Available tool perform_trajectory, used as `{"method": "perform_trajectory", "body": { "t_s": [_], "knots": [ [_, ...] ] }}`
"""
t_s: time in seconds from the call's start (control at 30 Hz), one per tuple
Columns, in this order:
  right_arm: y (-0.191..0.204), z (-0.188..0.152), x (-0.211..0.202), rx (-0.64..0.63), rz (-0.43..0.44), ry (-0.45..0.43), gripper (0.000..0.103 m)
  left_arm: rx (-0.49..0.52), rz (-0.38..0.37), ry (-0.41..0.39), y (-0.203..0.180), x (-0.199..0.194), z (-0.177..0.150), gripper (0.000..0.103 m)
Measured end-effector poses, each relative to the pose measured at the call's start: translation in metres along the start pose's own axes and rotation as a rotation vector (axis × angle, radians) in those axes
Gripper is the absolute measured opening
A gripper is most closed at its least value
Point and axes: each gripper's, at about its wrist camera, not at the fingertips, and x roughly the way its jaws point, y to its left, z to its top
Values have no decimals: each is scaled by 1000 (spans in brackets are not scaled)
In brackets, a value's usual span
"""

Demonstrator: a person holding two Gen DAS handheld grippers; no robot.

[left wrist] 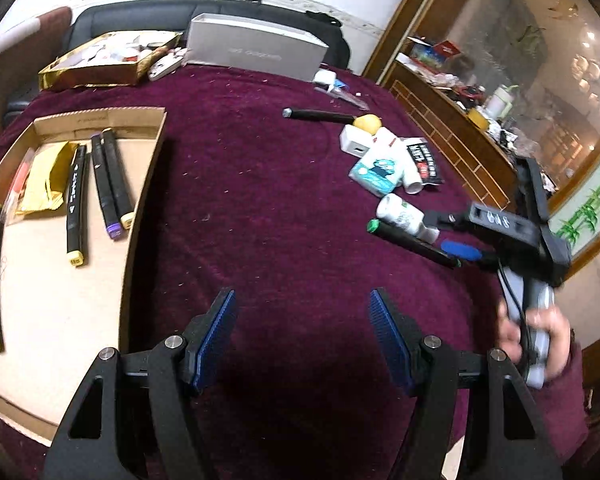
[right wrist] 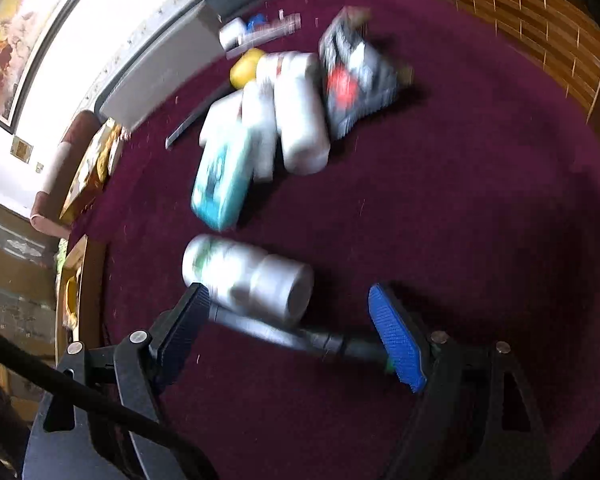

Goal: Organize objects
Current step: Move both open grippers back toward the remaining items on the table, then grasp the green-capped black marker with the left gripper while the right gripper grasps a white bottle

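Note:
My left gripper [left wrist: 302,320] stands open above bare maroon cloth [left wrist: 260,184], nothing between its blue pads. To its left lies a shallow cardboard tray [left wrist: 140,208] holding several black markers [left wrist: 112,180] and a yellow packet [left wrist: 48,180]. My right gripper [right wrist: 288,296] is open and low over the cloth. A black marker with a green cap [right wrist: 284,334] lies lengthwise between its fingers, which do not squeeze it. A white bottle [right wrist: 248,276] lies on its side just beyond the marker. The left wrist view shows the right gripper [left wrist: 448,234] at that marker [left wrist: 412,242] and bottle [left wrist: 400,214].
Further back lies a pile: tissue pack [right wrist: 220,184], white bottles [right wrist: 300,120], black sachet [right wrist: 356,80], yellow round object [left wrist: 367,122], black pen [left wrist: 320,115]. A grey box [left wrist: 256,46] and a gold box [left wrist: 104,58] sit at the far edge. A person's hand [left wrist: 540,332] holds the right gripper's handle.

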Motion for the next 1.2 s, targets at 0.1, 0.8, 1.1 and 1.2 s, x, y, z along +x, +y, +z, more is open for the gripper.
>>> {"method": "perform_trajectory", "body": {
  "t_s": [0.1, 0.8, 1.1, 1.2],
  "knots": [
    [19, -24, 2, -41, 41, 17, 85, -23, -4, 18, 4, 8, -1, 62],
    [76, -5, 5, -544, -179, -55, 84, -6, -12, 74, -11, 25, -10, 62],
    [58, -2, 26, -492, -195, 15, 32, 111, 37, 111, -48, 56, 3, 62],
    [41, 1, 17, -436, -199, 12, 32, 186, 100, 118, -59, 76, 7, 62]
  ]
}}
